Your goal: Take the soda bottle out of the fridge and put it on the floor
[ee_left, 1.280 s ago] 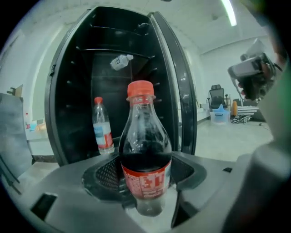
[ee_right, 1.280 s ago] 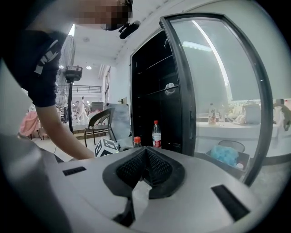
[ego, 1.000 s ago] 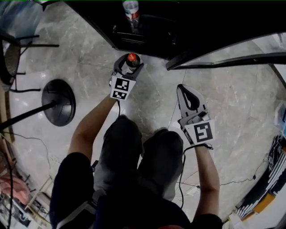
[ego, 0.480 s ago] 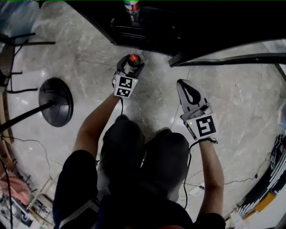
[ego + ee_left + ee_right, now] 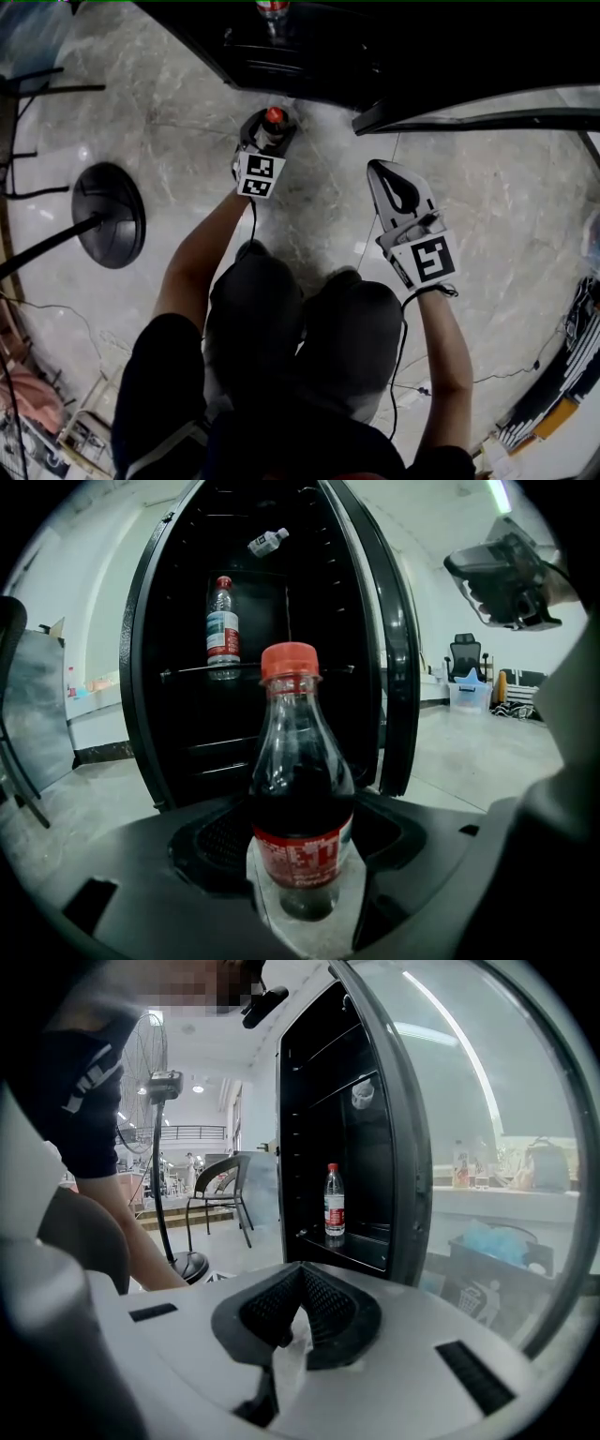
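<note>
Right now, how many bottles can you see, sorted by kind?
Soda bottle, red cap: 1
Water bottles in the fridge: 2, one upright, one lying higher up
Total: 3

Person wears dark short-sleeved shirt; grey trousers.
</note>
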The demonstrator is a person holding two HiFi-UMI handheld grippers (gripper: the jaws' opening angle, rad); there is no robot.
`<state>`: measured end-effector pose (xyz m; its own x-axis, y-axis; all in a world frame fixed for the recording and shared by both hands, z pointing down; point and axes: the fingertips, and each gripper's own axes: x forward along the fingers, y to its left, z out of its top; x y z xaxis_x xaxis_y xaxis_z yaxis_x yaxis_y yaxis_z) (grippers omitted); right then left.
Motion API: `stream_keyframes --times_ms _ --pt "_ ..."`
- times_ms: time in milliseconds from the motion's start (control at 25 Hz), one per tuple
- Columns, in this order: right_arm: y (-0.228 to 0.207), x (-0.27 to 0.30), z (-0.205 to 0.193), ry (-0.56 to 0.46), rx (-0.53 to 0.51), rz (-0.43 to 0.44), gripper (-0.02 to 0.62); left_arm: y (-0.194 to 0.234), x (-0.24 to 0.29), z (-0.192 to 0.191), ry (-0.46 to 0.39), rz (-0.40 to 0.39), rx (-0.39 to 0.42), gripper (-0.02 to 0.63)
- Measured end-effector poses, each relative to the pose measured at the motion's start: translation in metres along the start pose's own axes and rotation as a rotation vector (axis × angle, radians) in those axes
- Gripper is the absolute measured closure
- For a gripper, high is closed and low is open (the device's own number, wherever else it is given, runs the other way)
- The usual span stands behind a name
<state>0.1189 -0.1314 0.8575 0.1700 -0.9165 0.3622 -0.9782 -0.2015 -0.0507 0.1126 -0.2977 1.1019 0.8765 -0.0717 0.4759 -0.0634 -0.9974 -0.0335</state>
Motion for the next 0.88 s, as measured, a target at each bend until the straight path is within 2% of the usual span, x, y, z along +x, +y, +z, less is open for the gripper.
stream_keyframes --times_ms 160,280,640,880 --pt "0.000 0.001 -0.004 0.007 0.002 0.000 0.576 -0.001 -0.001 0.001 -0.024 -0.013 0.019 0.282" --pt "-0.001 0.001 -0.013 0.051 0.012 -0.010 0.575 0.000 -0.007 -0.002 -0.045 -0.013 0.020 0.282" --pt "-0.003 0.007 -0.016 0.000 0.036 -0.007 0.576 -0.001 -0.016 -0.007 -0.084 -0.016 0.043 0.281" --pt "-0.003 0.006 -0.017 -0.003 0.034 -0.007 0.575 -0.001 -0.017 -0.009 -0.062 -0.007 0.044 0.281"
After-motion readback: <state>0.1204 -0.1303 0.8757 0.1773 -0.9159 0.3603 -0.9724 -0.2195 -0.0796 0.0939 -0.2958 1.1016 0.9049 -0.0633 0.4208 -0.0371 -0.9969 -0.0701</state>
